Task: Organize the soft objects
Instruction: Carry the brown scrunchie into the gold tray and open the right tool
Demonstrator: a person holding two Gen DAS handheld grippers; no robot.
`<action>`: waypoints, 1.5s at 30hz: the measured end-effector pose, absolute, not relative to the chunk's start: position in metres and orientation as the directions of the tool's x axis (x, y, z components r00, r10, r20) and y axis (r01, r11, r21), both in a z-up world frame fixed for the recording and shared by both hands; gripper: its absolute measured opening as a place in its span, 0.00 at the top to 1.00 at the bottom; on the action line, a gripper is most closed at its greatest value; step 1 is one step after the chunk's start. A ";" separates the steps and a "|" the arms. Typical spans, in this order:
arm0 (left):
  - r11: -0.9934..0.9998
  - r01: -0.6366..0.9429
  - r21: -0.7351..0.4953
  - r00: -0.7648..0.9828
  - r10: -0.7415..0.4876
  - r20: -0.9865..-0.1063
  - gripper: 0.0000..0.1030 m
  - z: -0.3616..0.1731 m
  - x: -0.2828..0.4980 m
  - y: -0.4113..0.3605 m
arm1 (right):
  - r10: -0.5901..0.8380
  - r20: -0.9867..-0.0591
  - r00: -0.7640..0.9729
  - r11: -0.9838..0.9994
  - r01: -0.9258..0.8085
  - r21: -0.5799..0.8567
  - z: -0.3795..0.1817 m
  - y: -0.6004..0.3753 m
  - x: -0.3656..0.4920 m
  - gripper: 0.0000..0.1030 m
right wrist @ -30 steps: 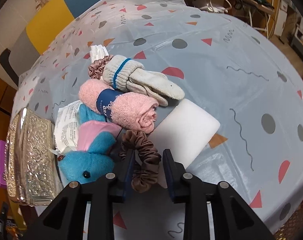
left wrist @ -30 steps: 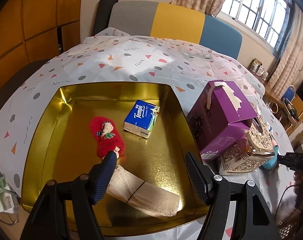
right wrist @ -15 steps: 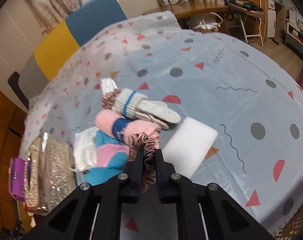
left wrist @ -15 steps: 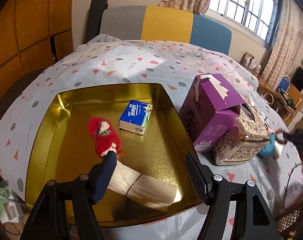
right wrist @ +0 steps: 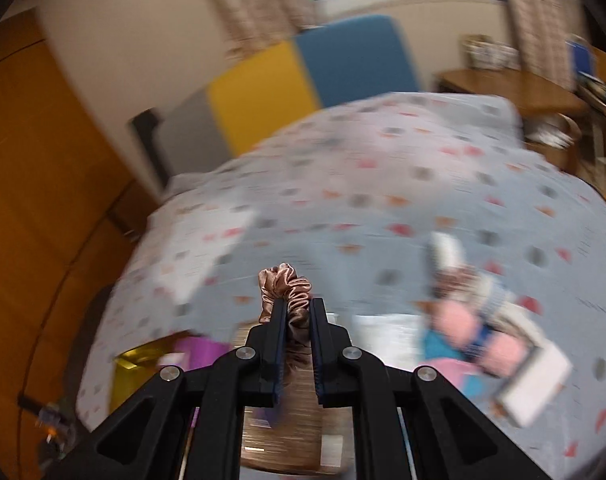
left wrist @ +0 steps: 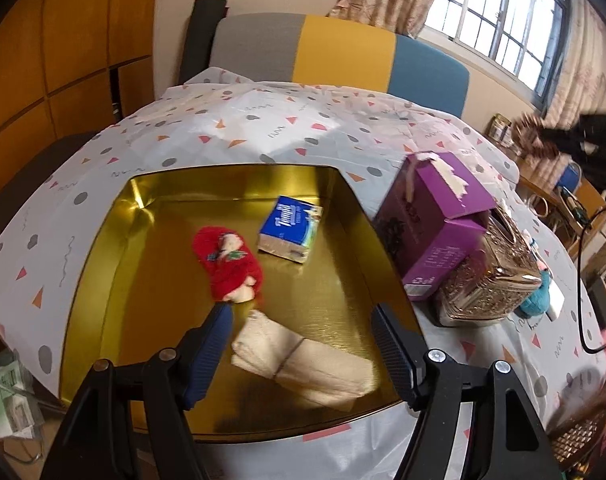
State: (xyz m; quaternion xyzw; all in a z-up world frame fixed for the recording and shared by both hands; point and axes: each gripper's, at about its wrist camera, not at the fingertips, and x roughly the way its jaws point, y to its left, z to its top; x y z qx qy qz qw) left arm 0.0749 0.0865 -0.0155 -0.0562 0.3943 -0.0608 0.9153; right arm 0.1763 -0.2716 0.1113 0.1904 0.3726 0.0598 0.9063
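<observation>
We start with the bed [left wrist: 263, 128], its patterned cover carrying everything here. Near its foot-end edge sits the gold tray [left wrist: 103, 248], wide and shallow, and already holding three soft things: a rolled beige cloth [left wrist: 303, 364] at the near edge, a red sock [left wrist: 229, 264] toward the middle, and a blue tissue pack [left wrist: 289, 234] toward the far right corner. Just outside the tray's right wall stand a purple box [left wrist: 435, 216] and an ornate tissue box [left wrist: 491, 280] touching it.

Our left gripper [left wrist: 299, 344] hangs over the tray's near edge with its fingers spread and nothing between them.

Our right gripper [right wrist: 297, 320] is lifted above the cover, its fingers pressed together on the brown satin scrunchie [right wrist: 285, 284]. The gathered loop bulges out past the fingertips, and more fabric shows below the pads. On the cover to the right lies the remaining pile, blurred: a pink rolled towel [right wrist: 463, 328] and a blue plush toy [right wrist: 439, 346] among other pieces.

We judge the scrunchie to be nearly weightless, limp and slick: satin can slide between flat pads, yet it crushes without harm, so a firm pinch across the bunched fabric suits it. It should drop cleanly once we part the fingers over a bare patch of the tray.
</observation>
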 end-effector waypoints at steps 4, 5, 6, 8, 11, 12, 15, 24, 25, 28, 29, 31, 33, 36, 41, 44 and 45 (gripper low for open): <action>0.988 0.028 -0.155 0.687 -0.131 -0.715 0.30 -0.018 0.071 0.102 | 0.383 -0.625 0.680 0.906 -0.146 0.397 0.128 -0.190 0.184 0.91; 0.988 0.018 -0.155 0.687 -0.125 -0.716 0.30 -0.018 0.071 0.106 | 0.406 -0.625 0.667 0.901 -0.181 0.394 0.129 -0.172 0.182 0.91; 0.988 0.006 -0.156 0.688 -0.118 -0.716 0.29 -0.019 0.070 0.110 | 0.428 -0.626 0.652 0.896 -0.213 0.391 0.129 -0.156 0.180 0.91; 0.987 -0.016 -0.158 0.687 -0.104 -0.719 0.29 -0.020 0.070 0.118 | 0.468 -0.638 0.611 0.882 -0.276 0.382 0.124 -0.124 0.175 0.90; 0.986 -0.043 -0.159 0.687 -0.087 -0.722 0.29 -0.023 0.069 0.128 | 0.489 -0.684 0.542 0.871 -0.343 0.351 0.103 -0.083 0.165 0.90; 0.986 -0.052 -0.161 0.685 -0.081 -0.724 0.29 -0.024 0.069 0.132 | 0.488 -0.700 0.521 0.869 -0.360 0.339 0.095 -0.070 0.161 0.90; 0.983 -0.070 -0.167 0.680 -0.076 -0.729 0.29 -0.026 0.069 0.136 | 0.482 -0.750 0.454 0.862 -0.399 0.312 0.063 -0.045 0.154 0.89; 0.985 -0.062 -0.163 0.680 -0.078 -0.729 0.29 -0.027 0.068 0.133 | 0.405 -0.807 0.430 0.880 -0.423 0.216 0.024 -0.031 0.140 0.66; 0.985 -0.060 -0.162 0.680 -0.078 -0.729 0.29 -0.026 0.067 0.132 | 0.404 -0.805 0.434 0.882 -0.418 0.217 0.024 -0.033 0.139 0.66; 0.986 -0.050 -0.158 0.683 -0.082 -0.726 0.29 -0.025 0.067 0.129 | 0.410 -0.792 0.451 0.885 -0.408 0.226 0.030 -0.042 0.134 0.66; 0.987 -0.043 -0.156 0.686 -0.084 -0.723 0.29 -0.023 0.067 0.127 | 0.412 -0.786 0.461 0.886 -0.406 0.226 0.033 -0.046 0.131 0.66; 0.988 -0.030 -0.149 0.691 -0.087 -0.718 0.29 -0.020 0.065 0.123 | 0.412 -0.775 0.480 0.888 -0.403 0.223 0.039 -0.052 0.127 0.65; 0.990 -0.013 -0.137 0.697 -0.090 -0.712 0.29 -0.017 0.064 0.118 | 0.409 -0.761 0.504 0.891 -0.399 0.215 0.045 -0.064 0.118 0.64; 0.991 0.018 -0.130 0.698 -0.106 -0.708 0.29 -0.013 0.063 0.109 | 0.390 -0.751 0.533 0.903 -0.382 0.198 0.050 -0.080 0.110 0.64; 0.990 0.091 -0.107 0.702 -0.140 -0.698 0.29 -0.004 0.062 0.088 | 0.350 -0.733 0.583 0.931 -0.304 0.203 0.054 -0.128 0.097 0.63; 0.988 0.125 -0.096 0.705 -0.156 -0.692 0.29 0.002 0.062 0.076 | 0.316 -0.725 0.612 0.948 -0.233 0.217 0.054 -0.166 0.091 0.62; 0.987 0.135 -0.092 0.705 -0.161 -0.690 0.29 0.004 0.062 0.072 | 0.299 -0.724 0.621 0.954 -0.203 0.220 0.054 -0.180 0.090 0.62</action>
